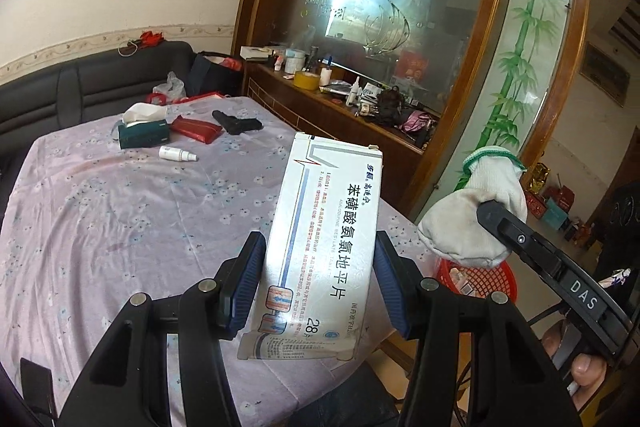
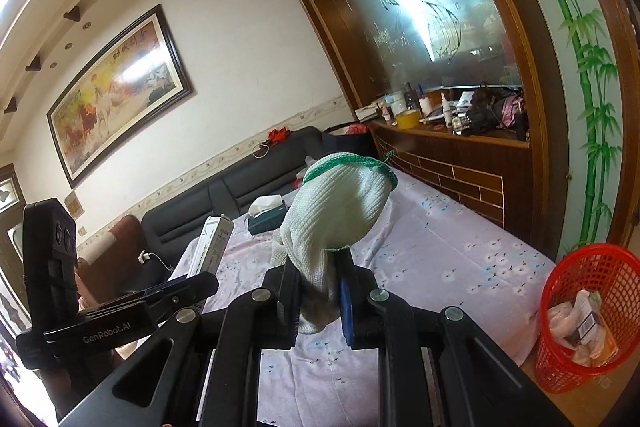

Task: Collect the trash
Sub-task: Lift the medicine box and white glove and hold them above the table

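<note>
My left gripper [image 1: 320, 267] is shut on a white medicine box [image 1: 324, 247] with Chinese print and holds it upright above the table's near edge; the box also shows in the right wrist view [image 2: 214, 243]. My right gripper [image 2: 320, 287] is shut on a white knitted glove [image 2: 336, 215] with a green cuff, held above the table; the glove also shows in the left wrist view [image 1: 476, 211]. A red mesh trash basket [image 2: 588, 323] with some wrappers inside stands below the table's right corner; it also shows in the left wrist view [image 1: 480, 277].
The table [image 1: 120, 219] has a lilac flowered cloth. At its far end lie a green tissue box [image 1: 142, 131], a red pouch [image 1: 196, 129], a black toy gun [image 1: 236, 123] and a small white bottle [image 1: 176, 153]. A cluttered wooden counter [image 1: 352, 99] runs to the right; a dark sofa [image 1: 100, 83] stands behind.
</note>
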`<act>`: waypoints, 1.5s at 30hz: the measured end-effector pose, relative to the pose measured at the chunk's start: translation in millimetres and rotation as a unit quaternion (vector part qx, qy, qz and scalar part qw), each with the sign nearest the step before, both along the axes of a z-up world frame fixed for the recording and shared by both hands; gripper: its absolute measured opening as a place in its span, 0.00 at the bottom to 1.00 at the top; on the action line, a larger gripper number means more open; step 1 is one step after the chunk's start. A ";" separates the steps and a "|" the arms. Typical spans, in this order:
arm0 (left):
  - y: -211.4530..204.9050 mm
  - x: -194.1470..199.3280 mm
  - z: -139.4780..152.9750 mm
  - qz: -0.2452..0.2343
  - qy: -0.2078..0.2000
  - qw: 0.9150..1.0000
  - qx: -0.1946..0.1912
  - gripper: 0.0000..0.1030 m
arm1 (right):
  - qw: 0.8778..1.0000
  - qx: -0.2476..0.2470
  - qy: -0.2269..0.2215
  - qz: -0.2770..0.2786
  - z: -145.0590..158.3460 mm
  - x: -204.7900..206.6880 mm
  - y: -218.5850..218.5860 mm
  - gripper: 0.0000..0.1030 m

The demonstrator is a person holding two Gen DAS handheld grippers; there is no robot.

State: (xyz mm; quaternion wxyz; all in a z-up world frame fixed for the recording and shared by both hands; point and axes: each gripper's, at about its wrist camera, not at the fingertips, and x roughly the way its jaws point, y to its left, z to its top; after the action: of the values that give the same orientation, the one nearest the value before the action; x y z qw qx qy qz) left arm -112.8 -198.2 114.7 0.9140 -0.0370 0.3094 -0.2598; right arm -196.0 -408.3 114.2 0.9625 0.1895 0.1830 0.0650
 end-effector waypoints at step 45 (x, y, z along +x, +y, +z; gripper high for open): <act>-1.2 9.6 -13.0 0.025 -0.001 1.000 0.012 0.52 | 1.000 -0.009 0.003 0.001 3.6 10.0 -5.7 0.16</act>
State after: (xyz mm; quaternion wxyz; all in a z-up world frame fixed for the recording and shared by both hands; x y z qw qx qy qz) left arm -103.2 -199.4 101.7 0.9209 -0.0333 0.3104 -0.2334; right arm -186.0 -414.0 117.8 0.9635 0.1805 0.1870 0.0638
